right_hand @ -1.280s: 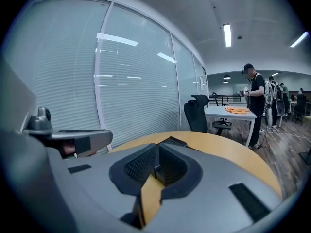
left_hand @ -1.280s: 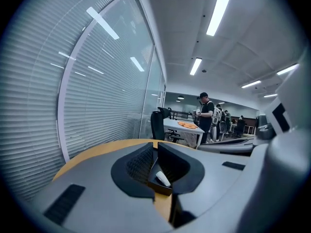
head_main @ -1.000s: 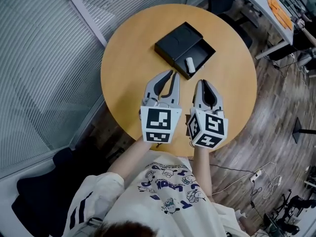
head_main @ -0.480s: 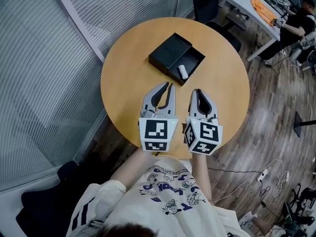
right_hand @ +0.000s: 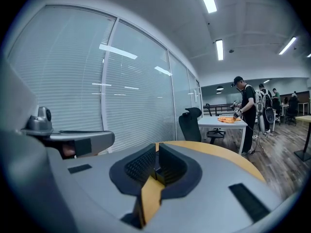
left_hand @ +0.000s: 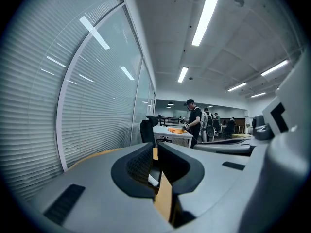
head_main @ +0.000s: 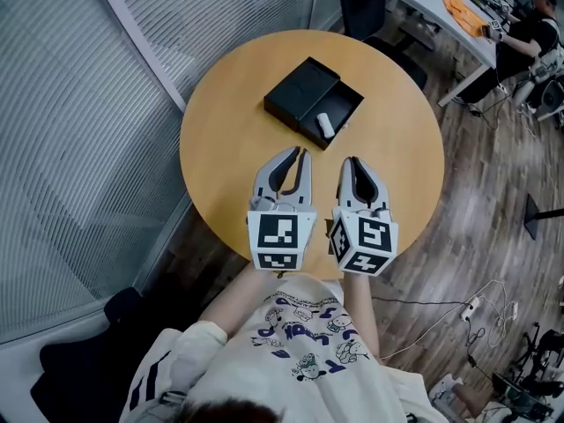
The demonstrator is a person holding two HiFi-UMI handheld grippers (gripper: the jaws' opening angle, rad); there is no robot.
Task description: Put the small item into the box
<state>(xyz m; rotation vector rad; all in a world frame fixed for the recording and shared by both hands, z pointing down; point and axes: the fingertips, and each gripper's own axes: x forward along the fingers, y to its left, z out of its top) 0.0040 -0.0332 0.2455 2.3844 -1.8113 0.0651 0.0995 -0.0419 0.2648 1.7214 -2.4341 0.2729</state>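
A round surface [head_main: 229, 122] of light orange-brown wood, seen from steeply above. One thing lies directly on it: a black box [head_main: 300, 91], flat and rectangular. It sits toward the far edge, slightly right of center, turned at an angle. Its inner tray is slid out toward the right edge.

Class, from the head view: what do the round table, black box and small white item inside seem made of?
Table: wood or wood-look laminate, even tan, smooth matte. Box: probably card or plastic, matte black, sharp edges. Small item: likely plastic, plain white; too small to be sure.
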